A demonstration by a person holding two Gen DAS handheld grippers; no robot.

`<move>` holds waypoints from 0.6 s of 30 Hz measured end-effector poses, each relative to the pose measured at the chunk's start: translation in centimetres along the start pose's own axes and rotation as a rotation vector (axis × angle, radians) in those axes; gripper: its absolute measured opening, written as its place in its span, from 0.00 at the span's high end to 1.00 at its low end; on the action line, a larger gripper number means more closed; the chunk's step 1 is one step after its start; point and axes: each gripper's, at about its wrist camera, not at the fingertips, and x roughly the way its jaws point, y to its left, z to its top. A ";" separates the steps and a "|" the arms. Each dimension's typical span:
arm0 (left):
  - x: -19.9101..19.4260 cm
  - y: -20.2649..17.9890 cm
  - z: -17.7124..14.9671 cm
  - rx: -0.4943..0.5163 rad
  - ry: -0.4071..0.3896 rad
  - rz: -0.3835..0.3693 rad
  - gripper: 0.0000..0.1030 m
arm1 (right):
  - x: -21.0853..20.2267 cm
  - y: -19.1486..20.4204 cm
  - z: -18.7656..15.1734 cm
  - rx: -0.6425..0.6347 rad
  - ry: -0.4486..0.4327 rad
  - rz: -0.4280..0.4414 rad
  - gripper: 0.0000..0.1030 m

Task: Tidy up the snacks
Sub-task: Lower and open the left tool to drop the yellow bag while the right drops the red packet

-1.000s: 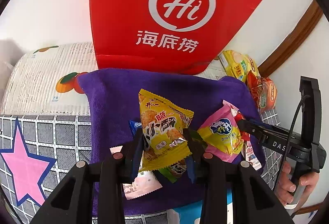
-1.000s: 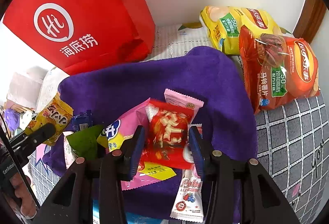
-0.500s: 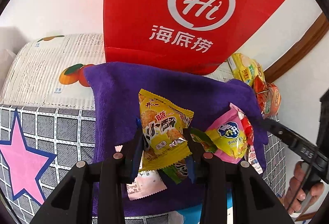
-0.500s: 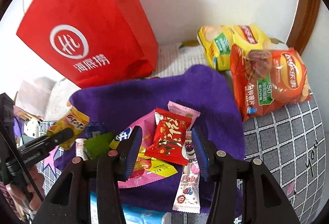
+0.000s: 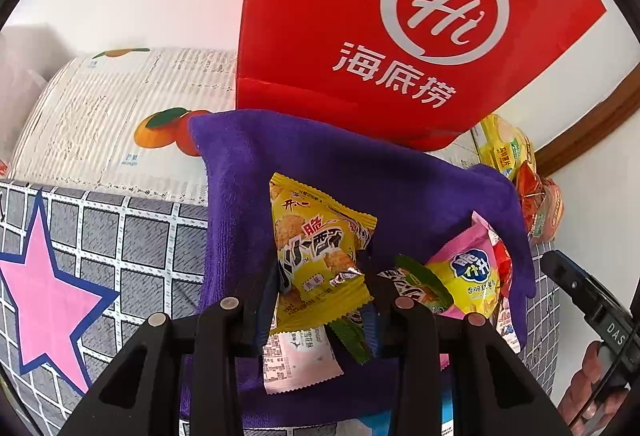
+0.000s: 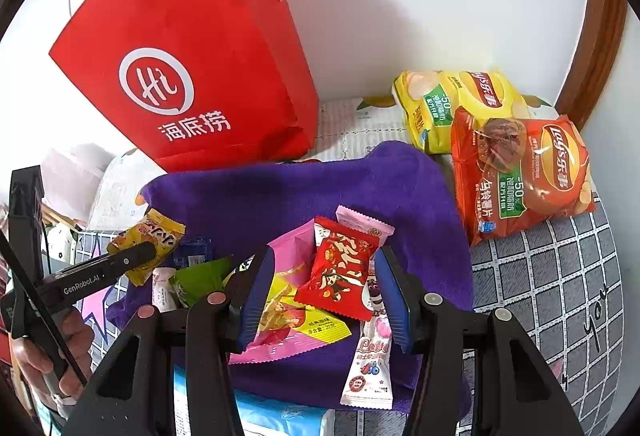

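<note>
My left tongs (image 5: 322, 290) clamp yellow pack (image 5: 316, 256); right tongs (image 6: 322, 294) apart around red pack (image 6: 340, 272). Next: carry yellow to red bag (image 5: 384, 36), 12 o'clock.

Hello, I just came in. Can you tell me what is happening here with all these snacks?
A person is sorting snacks with a gripper in each hand. The left gripper is shut on a yellow packet, held above the purple towel. The right gripper is open, its fingers on either side of a red packet that lies on the pile on the towel. A red bag stands behind the towel, and two chip bags lie beside it.
</note>
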 end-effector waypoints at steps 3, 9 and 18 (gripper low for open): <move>0.0 0.2 0.0 -0.010 0.004 -0.003 0.67 | -0.1 0.1 0.0 -0.007 0.001 0.001 0.50; -0.2 0.3 0.1 -0.011 -0.001 -0.017 0.67 | -0.6 0.5 -0.1 -0.023 -0.015 0.002 0.50; -0.6 -0.3 0.1 0.017 -0.024 -0.020 0.56 | -0.9 1.1 -0.2 -0.047 -0.020 0.005 0.49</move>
